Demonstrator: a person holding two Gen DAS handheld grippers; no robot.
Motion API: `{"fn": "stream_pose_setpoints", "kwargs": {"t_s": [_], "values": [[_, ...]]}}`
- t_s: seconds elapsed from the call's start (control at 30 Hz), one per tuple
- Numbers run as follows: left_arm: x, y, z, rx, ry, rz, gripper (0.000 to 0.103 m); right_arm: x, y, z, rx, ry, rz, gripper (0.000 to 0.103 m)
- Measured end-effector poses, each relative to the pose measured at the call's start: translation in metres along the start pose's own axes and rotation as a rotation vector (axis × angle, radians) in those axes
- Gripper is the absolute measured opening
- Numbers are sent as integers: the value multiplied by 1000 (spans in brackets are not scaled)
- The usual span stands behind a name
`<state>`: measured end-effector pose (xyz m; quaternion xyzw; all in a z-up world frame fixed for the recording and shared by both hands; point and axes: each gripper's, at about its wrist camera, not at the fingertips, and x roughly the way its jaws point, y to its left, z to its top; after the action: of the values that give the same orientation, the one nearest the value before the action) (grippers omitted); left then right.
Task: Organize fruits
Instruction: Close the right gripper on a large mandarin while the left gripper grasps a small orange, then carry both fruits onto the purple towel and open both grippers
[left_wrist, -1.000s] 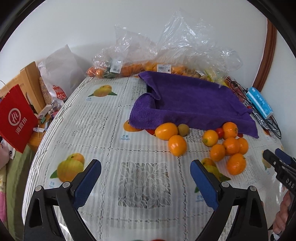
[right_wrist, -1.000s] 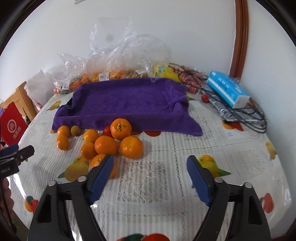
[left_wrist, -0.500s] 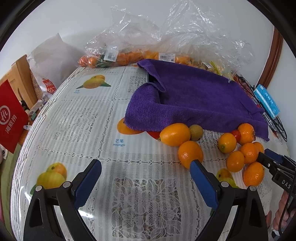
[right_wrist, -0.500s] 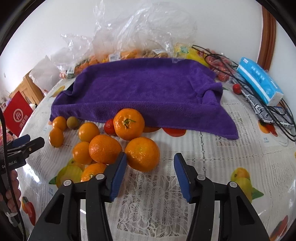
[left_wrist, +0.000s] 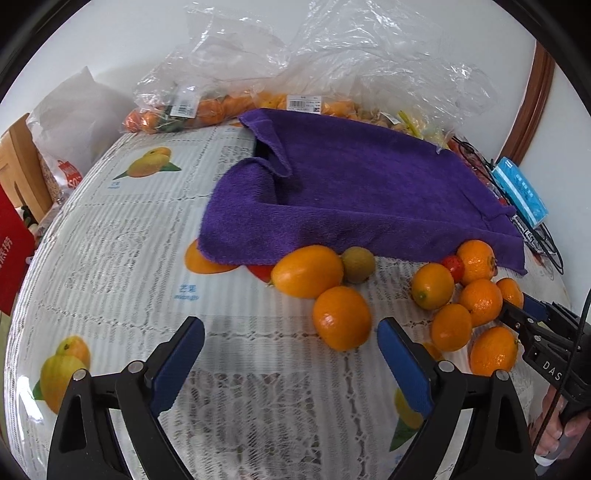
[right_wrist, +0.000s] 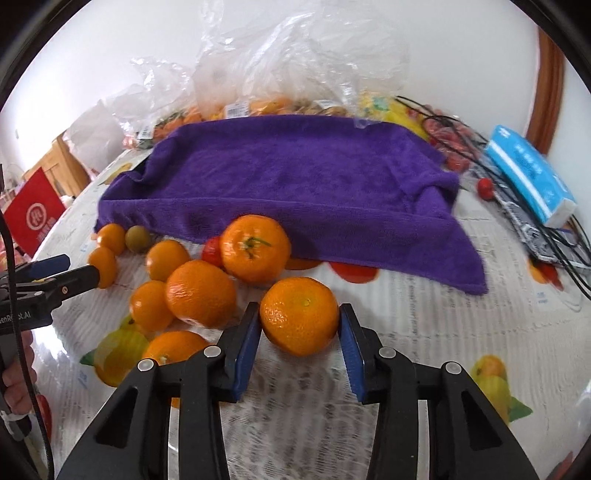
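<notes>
A purple towel (left_wrist: 362, 192) lies over a low tray at the table's back; it also shows in the right wrist view (right_wrist: 295, 181). Several oranges lie in front of it, with a brownish kiwi-like fruit (left_wrist: 357, 264) and a small red tomato (left_wrist: 453, 266). My left gripper (left_wrist: 290, 345) is open, low over the table, with a small orange (left_wrist: 341, 318) just ahead between its fingers. My right gripper (right_wrist: 298, 325) is shut on a mandarin (right_wrist: 299, 315), its blue pads (right_wrist: 248, 341) touching both sides. A stemmed mandarin (right_wrist: 255, 252) sits behind it.
Clear plastic bags of fruit (left_wrist: 229, 107) line the wall behind the towel. A blue tissue pack (right_wrist: 528, 177) and black cables (right_wrist: 554, 236) lie at the right. A red bag (right_wrist: 35, 216) and wooden furniture stand off the table's left edge.
Both grippers have moved forward toward the fruit. My right gripper's jaws have closed from wide open onto the front mandarin. My left gripper has stayed open.
</notes>
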<state>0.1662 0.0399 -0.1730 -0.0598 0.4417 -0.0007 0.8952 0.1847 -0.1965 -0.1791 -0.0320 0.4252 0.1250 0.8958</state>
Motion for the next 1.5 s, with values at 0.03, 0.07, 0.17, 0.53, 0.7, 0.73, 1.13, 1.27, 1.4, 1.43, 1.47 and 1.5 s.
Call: {"fn": "stream_pose_setpoints", "kwargs": {"t_s": [0.03, 0.07, 0.17, 0.53, 0.7, 0.73, 1.13, 1.27, 1.4, 1.43, 1.47, 1.5], "values": [[2, -3, 0, 4, 0, 0, 92, -1, -4, -1, 10, 1, -2, 42], [5, -5, 1, 6, 1, 0, 92, -2, -8, -3, 21, 1, -5, 42], [12, -11, 1, 6, 10, 3, 84, -9, -19, -10, 53, -2, -27, 42], [7, -21, 0, 37, -12, -15, 31, -13, -21, -19, 68, -35, -28, 42], [2, -18, -6, 22, -9, -36, 31, -13, -23, -19, 83, -36, -16, 42], [1, -18, -7, 22, -8, -42, 31, -14, -24, -20, 86, -37, -19, 42], [-27, -18, -8, 12, -44, -63, 31, -45, -29, -20, 117, -68, -41, 42], [-39, -16, 3, 0, -67, -64, 31, -56, -29, -11, 125, -88, -63, 42], [-48, -14, 22, -2, -105, -73, 31, -68, -28, 8, 119, -122, -86, 42], [-50, -14, 28, 0, -115, -72, 31, -70, -28, 14, 122, -130, -91, 42], [-51, -15, 33, 2, -122, -70, 31, -72, -29, 20, 128, -138, -91, 42], [-52, -16, 38, 5, -129, -68, 31, -72, -29, 25, 132, -145, -89, 42]]}}
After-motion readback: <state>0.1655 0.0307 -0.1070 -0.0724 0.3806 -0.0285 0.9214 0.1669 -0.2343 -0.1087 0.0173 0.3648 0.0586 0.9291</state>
